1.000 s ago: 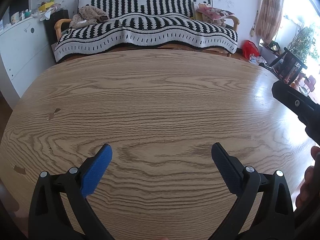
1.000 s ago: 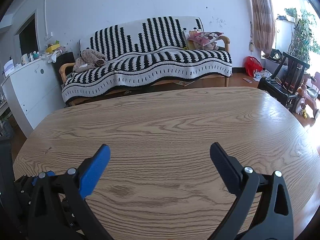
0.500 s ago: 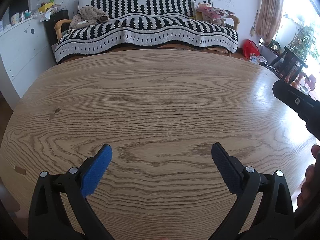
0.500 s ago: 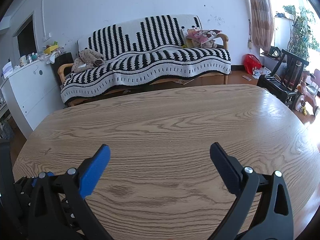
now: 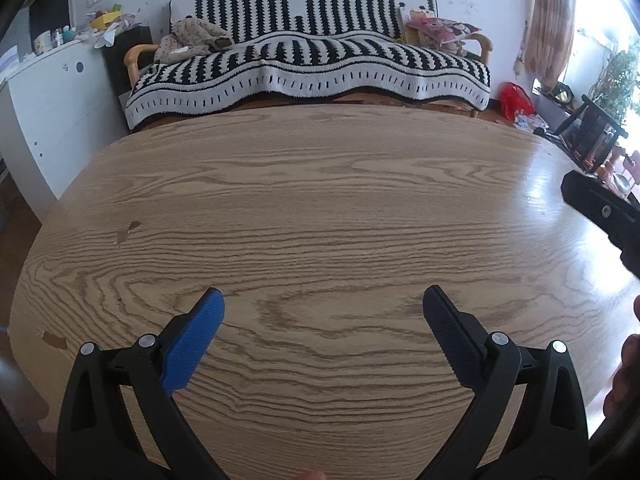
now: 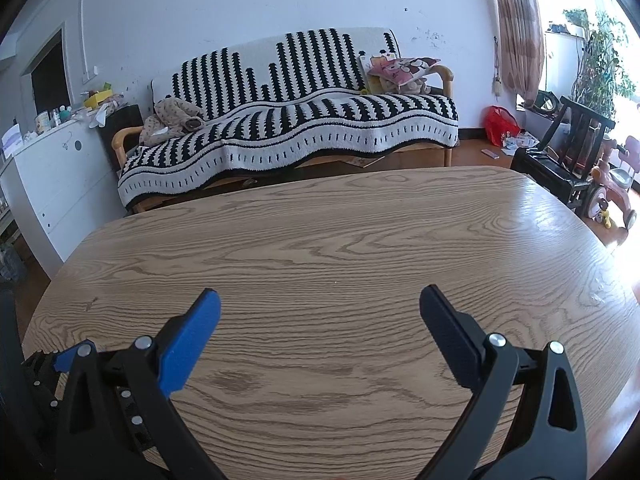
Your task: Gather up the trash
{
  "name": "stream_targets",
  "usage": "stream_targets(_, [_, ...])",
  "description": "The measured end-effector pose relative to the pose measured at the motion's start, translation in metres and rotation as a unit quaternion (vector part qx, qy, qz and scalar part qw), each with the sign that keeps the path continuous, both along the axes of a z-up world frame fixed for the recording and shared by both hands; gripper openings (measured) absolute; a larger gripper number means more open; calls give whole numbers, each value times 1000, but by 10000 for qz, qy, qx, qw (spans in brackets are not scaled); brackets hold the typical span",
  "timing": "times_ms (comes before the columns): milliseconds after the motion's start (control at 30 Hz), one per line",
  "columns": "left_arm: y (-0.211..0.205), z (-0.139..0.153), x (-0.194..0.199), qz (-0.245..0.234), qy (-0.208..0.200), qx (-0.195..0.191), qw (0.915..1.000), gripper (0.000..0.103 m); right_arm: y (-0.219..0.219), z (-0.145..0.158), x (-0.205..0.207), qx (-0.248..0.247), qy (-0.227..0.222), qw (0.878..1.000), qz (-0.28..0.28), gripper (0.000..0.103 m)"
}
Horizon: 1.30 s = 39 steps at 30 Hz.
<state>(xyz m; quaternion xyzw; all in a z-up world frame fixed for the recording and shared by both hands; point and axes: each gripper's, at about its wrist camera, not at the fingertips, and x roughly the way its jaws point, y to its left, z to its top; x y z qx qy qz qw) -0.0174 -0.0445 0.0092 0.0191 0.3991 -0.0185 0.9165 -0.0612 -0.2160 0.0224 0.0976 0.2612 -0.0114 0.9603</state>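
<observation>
Both hand-held grippers are hanging over the desk with their jaws spread wide and nothing in them. The left hand-held gripper (image 5: 323,306) is low over the wood grain, and the right hand-held gripper (image 6: 320,306) sits just off to its right, a bit higher.

Thing is, there's no trash on the desk (image 5: 320,184) that I can see. Ahead of both grippers it's just bare wood out to the rounded far edge, so neither hand is nearer to anything and there's no long axis to line up on.

Past the far edge there's a striped sofa (image 6: 288,136). Ahead and to the right, on the floor, there's a red bag (image 6: 500,124) with some scattered paper bits beside it, so that's my best guess for the trash. Loads of room to move though.
</observation>
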Motion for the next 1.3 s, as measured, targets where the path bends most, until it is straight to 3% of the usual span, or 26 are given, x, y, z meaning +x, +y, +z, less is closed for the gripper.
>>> stream_targets(167, [-6, 4, -3, -210, -134, 79, 9997, 97, 4, 0, 1, -141, -2, 9999, -71, 96])
stream_targets(533, [-7, 4, -6, -166, -167, 136, 9996, 97, 3, -5, 3, -254, 114, 9993, -248, 96])
stream_targets(733, [-2, 2, -4, -180, -35, -270, 9995, 97, 3, -3, 5, -261, 116, 9994, -219, 96])
stream_targets(933, [-5, 1, -5, -181, -61, -143, 9997, 97, 3, -2, 8, -244, 149, 9993, -224, 96])
stream_targets(1300, [1, 1, -2, -182, -2, -394, 9991, 97, 4, -2, 10, -232, 170, 9993, -232, 96])
